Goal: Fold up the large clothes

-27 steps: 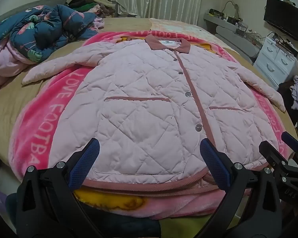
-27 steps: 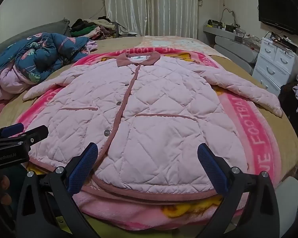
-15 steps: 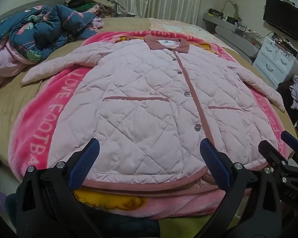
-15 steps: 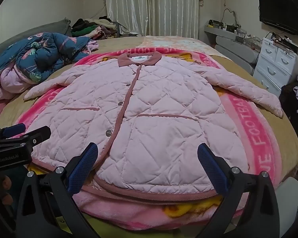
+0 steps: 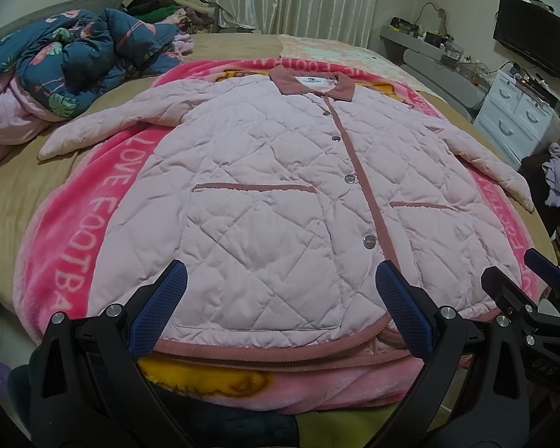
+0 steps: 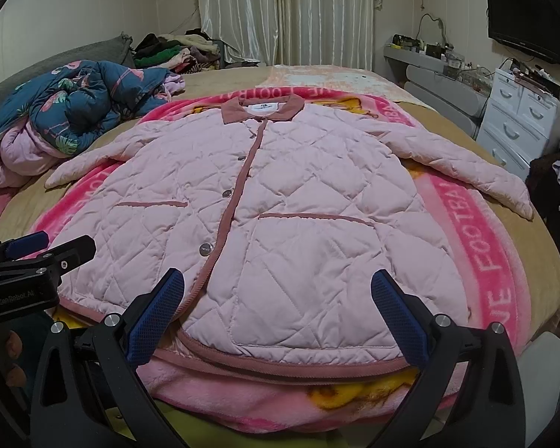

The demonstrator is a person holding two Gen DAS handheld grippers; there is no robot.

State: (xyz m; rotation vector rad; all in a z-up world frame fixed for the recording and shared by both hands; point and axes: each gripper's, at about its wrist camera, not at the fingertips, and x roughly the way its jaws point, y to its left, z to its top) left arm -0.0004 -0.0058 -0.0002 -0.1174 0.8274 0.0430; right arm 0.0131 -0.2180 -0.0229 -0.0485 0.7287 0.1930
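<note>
A pale pink quilted jacket (image 5: 280,194) (image 6: 287,216) lies flat and buttoned on the bed, collar far, hem near, both sleeves spread outward. My left gripper (image 5: 278,280) hovers open above the hem on the jacket's left half. Over the hem on the other half, my right gripper (image 6: 278,291) is open too, with nothing between its blue pads. Each gripper shows at the edge of the other's view: the right one (image 5: 519,280), the left one (image 6: 52,246). Neither touches the jacket.
Under the jacket lies a bright pink lettered blanket (image 5: 104,201) on a tan bed (image 6: 519,231). A crumpled blue flowered quilt (image 5: 74,63) sits at the far left, a clothes pile (image 6: 171,52) behind it. White drawers (image 6: 519,127) and a wall TV (image 6: 522,18) stand right.
Both grippers have stayed in place, with only a slight drift of the view. The jacket lies as before.
</note>
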